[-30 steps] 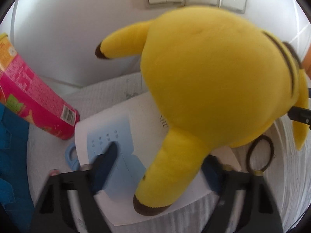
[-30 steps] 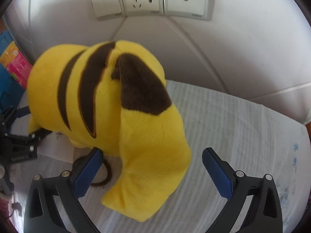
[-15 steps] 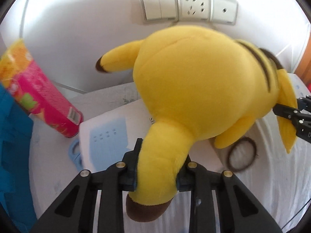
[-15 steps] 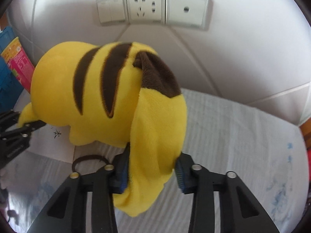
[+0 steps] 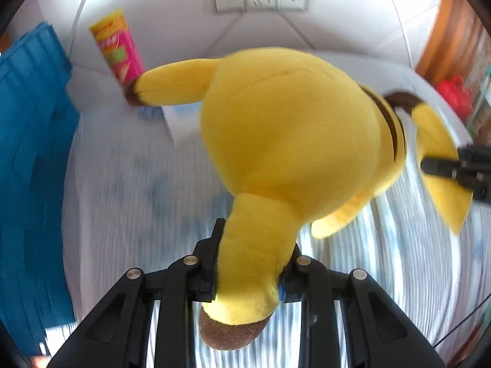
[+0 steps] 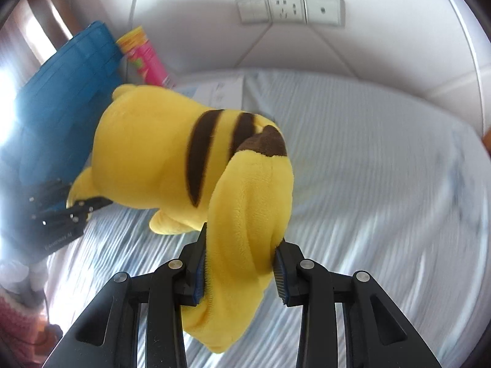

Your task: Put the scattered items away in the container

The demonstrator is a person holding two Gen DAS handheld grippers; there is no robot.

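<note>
The blue fabric container (image 6: 64, 92) waits at the bed's left edge. We carry the yellow plush toy (image 5: 291, 141) above the striped bedsheet (image 6: 368, 159), two grips sharing its bulk: left tongs (image 5: 248, 271) clamped on an ear, right tongs (image 6: 239, 268) clamped on its tail.

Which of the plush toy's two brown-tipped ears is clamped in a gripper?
The ear hanging nearest the left-wrist camera, pinched by the left gripper; the other ear sticks out free towards the pink tube.
</note>
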